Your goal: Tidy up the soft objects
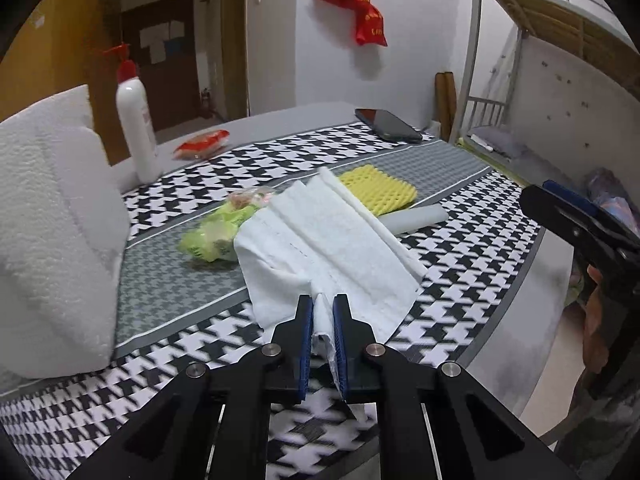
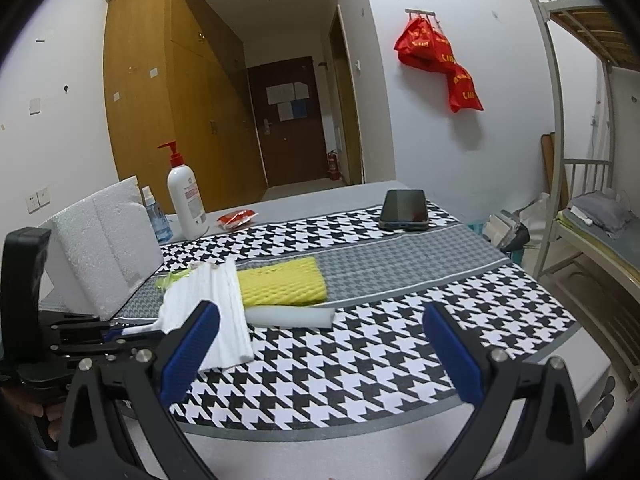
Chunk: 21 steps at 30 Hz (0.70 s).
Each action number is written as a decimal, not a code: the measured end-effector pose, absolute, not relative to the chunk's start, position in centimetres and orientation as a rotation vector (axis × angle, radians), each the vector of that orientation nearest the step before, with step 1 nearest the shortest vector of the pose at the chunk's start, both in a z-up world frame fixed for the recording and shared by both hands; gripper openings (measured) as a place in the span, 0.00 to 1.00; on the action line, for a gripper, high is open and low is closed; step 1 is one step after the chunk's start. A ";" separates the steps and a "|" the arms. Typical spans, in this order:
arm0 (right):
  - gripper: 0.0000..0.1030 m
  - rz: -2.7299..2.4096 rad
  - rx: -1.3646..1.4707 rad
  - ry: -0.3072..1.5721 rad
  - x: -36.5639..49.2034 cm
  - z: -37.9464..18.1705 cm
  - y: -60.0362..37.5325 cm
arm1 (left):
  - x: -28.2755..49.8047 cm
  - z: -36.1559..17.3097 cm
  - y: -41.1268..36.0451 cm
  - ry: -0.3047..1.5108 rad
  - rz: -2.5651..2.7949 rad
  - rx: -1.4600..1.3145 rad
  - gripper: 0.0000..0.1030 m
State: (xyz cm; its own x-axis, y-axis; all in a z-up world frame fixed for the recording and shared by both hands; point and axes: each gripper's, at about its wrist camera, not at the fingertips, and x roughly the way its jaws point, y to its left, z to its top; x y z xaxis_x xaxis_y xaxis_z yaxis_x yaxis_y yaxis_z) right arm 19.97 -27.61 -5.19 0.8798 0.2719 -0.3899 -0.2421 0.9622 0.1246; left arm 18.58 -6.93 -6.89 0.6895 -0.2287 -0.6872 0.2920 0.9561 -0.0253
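A folded white cloth [image 1: 328, 240] lies at the centre of the left wrist view on the houndstooth table cover [image 1: 460, 280], its near corner pinched between the blue pads of the left gripper [image 1: 323, 312], which is clamped on it. Just beyond it, toward the upper right, sit a yellow foam pad [image 1: 378, 190] and a white foam roll [image 1: 420, 216]; a green net bag [image 1: 212, 236] touches its left edge. In the right wrist view, the right gripper [image 2: 320, 344] fills the lower frame, jaws spread wide and empty.
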 end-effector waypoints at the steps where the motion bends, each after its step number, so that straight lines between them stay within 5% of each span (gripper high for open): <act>1: 0.99 0.270 0.071 0.417 20.0 -5.1 -27.4 | 18.3 -6.9 -6.7 0.756 -0.287 0.095 0.11; 21: 0.99 0.322 0.025 0.416 19.3 -4.9 -22.6 | 14.9 -6.9 -0.5 0.760 -0.172 0.059 0.14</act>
State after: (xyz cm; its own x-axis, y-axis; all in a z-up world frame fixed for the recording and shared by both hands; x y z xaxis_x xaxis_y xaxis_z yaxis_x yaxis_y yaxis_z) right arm 19.28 -22.57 -4.95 0.8646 0.3126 -0.3933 -0.3027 0.9489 0.0889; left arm 14.91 -0.53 -6.89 0.7113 -0.1340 -0.6900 0.1764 0.9843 -0.0093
